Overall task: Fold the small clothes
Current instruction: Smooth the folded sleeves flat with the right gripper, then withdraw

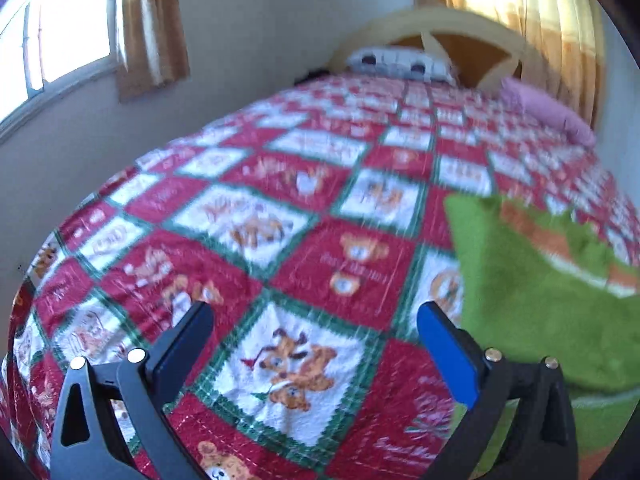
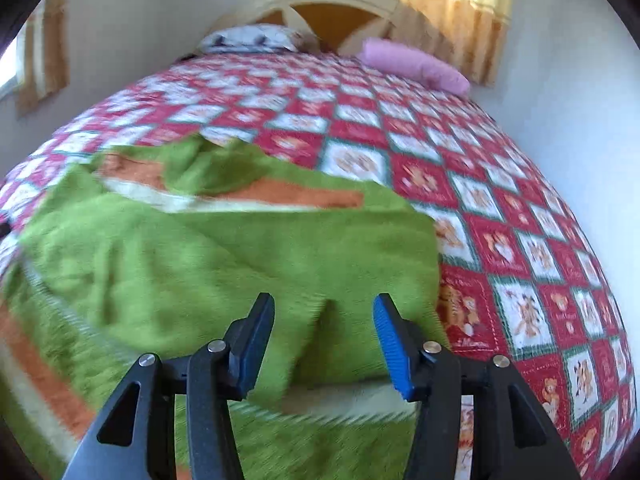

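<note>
Left gripper (image 1: 314, 312): matte black plastic frame, two angled arms per side w/ triangular cut-outs. Round silver screw heads at the pivots, two per side. Fingers (image 1: 448, 356) are flat black paddles w/ blue pads on the inner faces; right-hand pad bright blue, left-hand one in shade, looks dark navy.

Right gripper (image 2: 324, 306): same build, black frame, triangular cut-outs, four silver screw heads. Fingers (image 2: 394, 348) carry blue pads; right-hand pad shows fine ribbing along its edge, the other reads darker blue. No cables or markings visible. No hand or sleeve in either view.
</note>
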`<state>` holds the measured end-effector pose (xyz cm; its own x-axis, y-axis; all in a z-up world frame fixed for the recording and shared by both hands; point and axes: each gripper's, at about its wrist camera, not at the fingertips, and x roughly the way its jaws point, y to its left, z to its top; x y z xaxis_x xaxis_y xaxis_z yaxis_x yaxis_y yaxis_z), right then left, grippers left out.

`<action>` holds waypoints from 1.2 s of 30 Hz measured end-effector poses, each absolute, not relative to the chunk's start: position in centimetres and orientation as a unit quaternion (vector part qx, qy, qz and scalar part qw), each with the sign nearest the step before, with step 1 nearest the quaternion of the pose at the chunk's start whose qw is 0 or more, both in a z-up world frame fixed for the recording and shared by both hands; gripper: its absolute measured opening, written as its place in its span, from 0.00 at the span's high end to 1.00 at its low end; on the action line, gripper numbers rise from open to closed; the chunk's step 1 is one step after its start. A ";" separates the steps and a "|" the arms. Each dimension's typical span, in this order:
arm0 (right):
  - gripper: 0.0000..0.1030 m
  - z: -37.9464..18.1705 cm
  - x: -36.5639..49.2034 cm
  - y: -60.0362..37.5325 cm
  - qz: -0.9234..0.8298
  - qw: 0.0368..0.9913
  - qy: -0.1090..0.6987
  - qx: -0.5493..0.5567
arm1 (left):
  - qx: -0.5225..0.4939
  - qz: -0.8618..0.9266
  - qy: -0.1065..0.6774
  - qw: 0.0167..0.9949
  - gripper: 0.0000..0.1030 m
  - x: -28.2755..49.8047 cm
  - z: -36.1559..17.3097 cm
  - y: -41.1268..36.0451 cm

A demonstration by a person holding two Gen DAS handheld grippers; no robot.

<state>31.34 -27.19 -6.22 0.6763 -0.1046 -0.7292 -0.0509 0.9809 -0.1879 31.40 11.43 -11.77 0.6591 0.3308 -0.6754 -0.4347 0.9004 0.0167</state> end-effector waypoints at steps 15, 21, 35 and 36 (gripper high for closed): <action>0.42 -9.2 28.7 -19.9 0.129 0.881 0.433 -0.141 | -0.007 0.184 0.411 0.893 0.00 33.8 -14.1 8.6; 0.42 -6.7 26.0 -21.4 0.109 0.896 0.414 -0.116 | -0.025 0.139 0.413 0.900 0.00 30.9 -13.2 8.3; 0.42 -5.6 19.4 -23.5 0.091 0.896 0.426 -0.087 | -0.034 0.072 0.386 0.919 0.00 22.6 -10.2 6.7; 0.42 -5.6 19.0 -23.6 0.091 0.896 0.426 -0.087 | -0.030 0.070 0.384 0.920 0.00 22.1 -10.1 6.5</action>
